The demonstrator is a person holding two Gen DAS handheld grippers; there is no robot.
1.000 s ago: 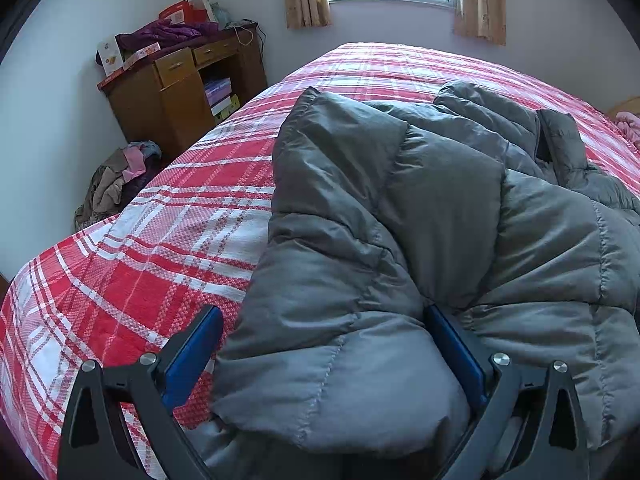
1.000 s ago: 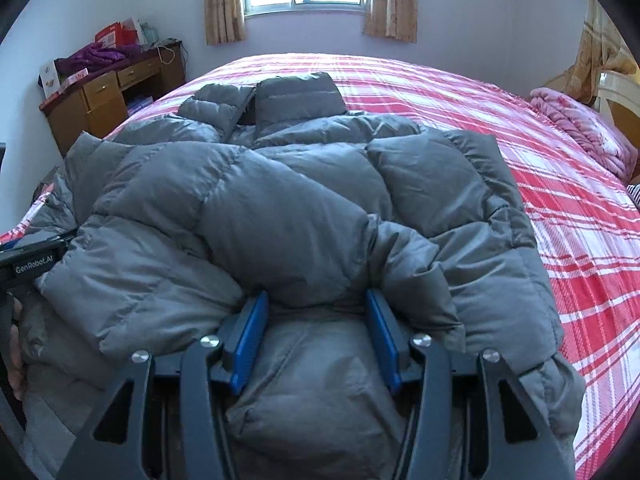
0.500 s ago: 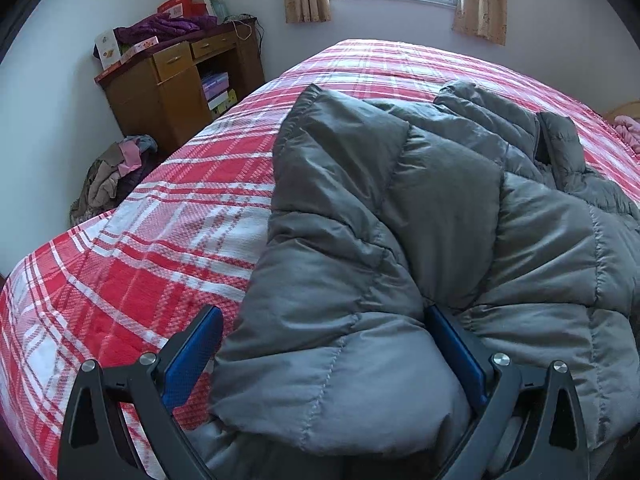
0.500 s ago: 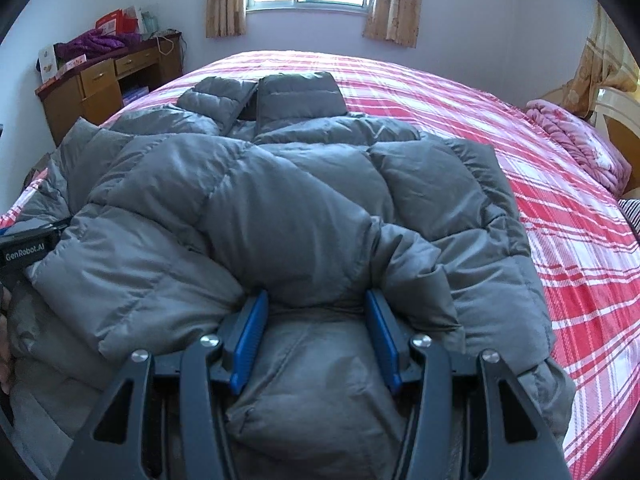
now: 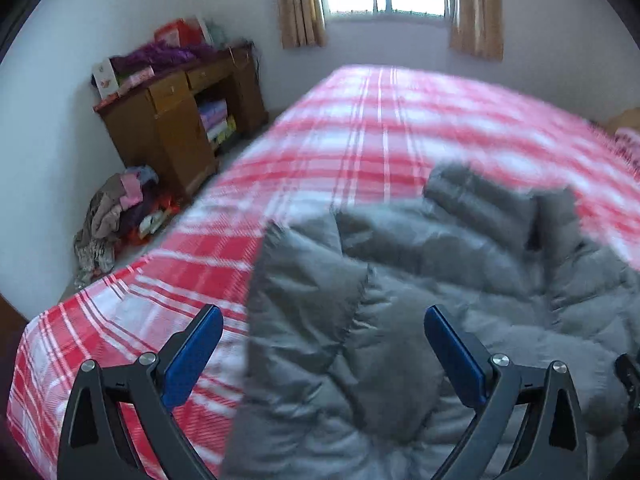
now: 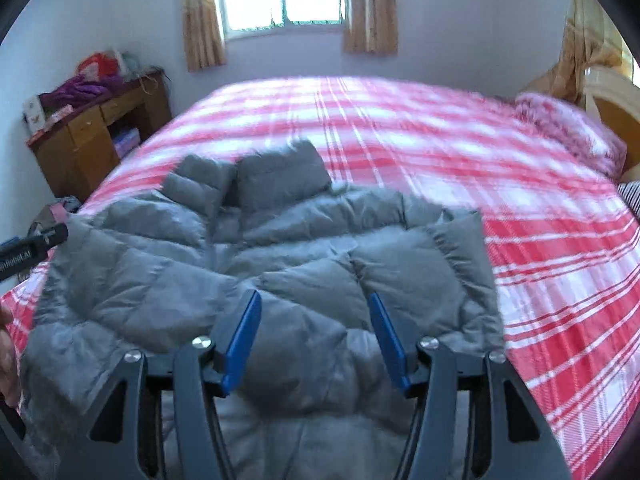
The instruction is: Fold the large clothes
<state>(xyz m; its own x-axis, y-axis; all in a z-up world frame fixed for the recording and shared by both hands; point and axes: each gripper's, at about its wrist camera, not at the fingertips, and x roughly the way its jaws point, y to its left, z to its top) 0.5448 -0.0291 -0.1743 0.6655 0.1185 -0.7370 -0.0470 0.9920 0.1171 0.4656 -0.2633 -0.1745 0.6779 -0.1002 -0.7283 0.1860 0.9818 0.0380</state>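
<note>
Both grippers have lifted off the grey jacket [image 6: 280,280] on the bed [image 6: 520,220]: left gripper [image 5: 324,344] wide & empty, right gripper [image 6: 314,336] opening, nothing held.

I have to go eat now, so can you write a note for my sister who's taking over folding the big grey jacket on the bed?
Left hand-held gripper: open, nothing pinched, above the jacket's left side.
Right hand-held gripper: jaws opening, no fabric clamped between them.
The grey puffer jacket lies on the red plaid bed, collar toward the window, with both sleeves apparently folded in across the front.
Left to do: probably fold the bottom up toward the collar, then tidy it.
</note>
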